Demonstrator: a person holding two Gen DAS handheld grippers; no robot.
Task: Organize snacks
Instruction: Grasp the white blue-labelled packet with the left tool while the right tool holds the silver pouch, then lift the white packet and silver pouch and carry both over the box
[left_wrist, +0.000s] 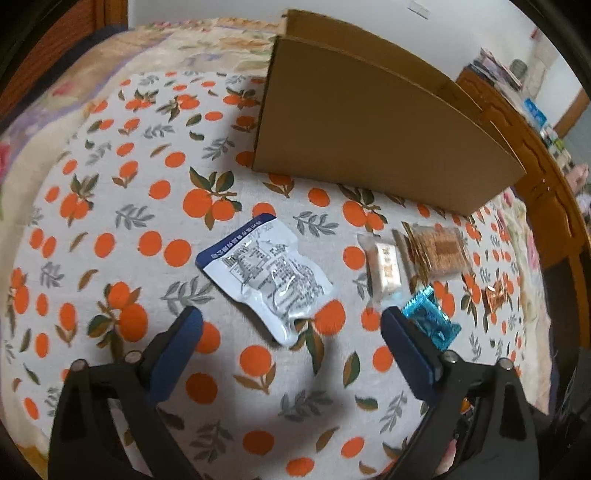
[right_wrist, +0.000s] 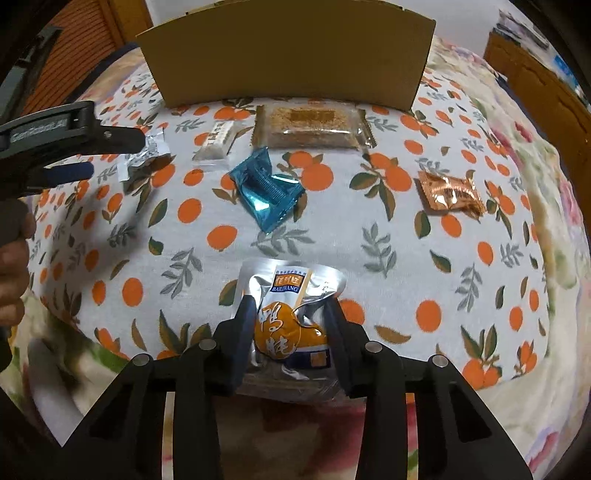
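The right gripper (right_wrist: 290, 321) is pinching a silver foil snack pouch with an orange label (right_wrist: 286, 314) above the orange-patterned white cloth (right_wrist: 424, 258). The left gripper (left_wrist: 291, 321) is hovering spread wide over a silver-and-blue printed foil packet (left_wrist: 266, 277).

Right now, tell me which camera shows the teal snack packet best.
The right wrist view: the teal snack packet lies whole and unobstructed on the orange-print cloth. In the left wrist view it sits partly behind a finger of the left gripper, small and distorted.

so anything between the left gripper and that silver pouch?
Nothing visible. The left gripper is open, with the silver pouch lying flat on the orange-print cloth just ahead of its fingertips.
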